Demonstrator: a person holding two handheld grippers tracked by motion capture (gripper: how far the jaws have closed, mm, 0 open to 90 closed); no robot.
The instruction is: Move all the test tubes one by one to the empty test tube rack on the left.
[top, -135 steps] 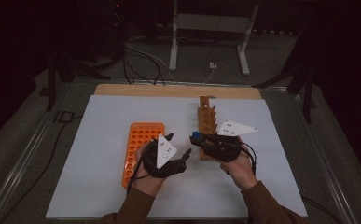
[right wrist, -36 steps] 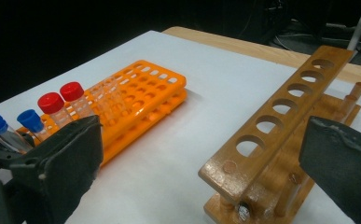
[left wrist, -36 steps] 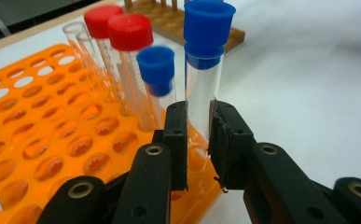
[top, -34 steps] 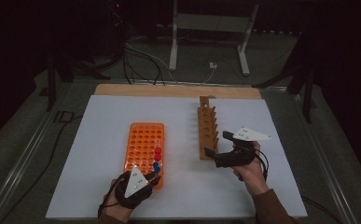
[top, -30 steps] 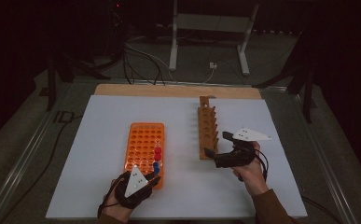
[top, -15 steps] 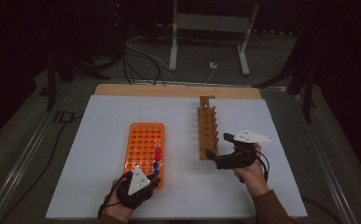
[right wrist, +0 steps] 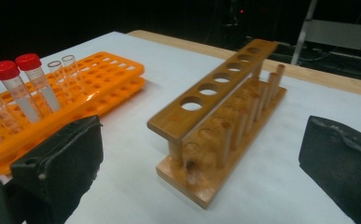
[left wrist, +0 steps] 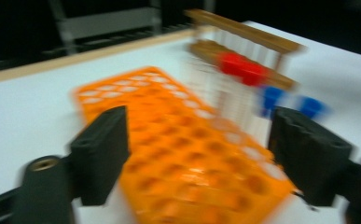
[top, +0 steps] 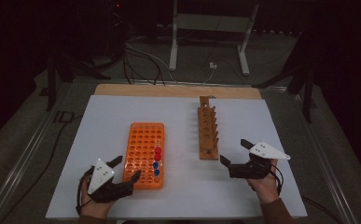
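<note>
Left gripper view: I read motion blur across the orange rack (left wrist: 178, 154) and its capped tubes (left wrist: 243, 70) | right gripper view: rack's near end cut off at the frame's left edge | high view: tube contents too small to tell.

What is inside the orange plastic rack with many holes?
The orange plastic rack holds two red-capped tubes and blue-capped tubes near its right edge, plus two uncapped clear tubes. The tubes' lower ends are hidden inside the holes.
</note>
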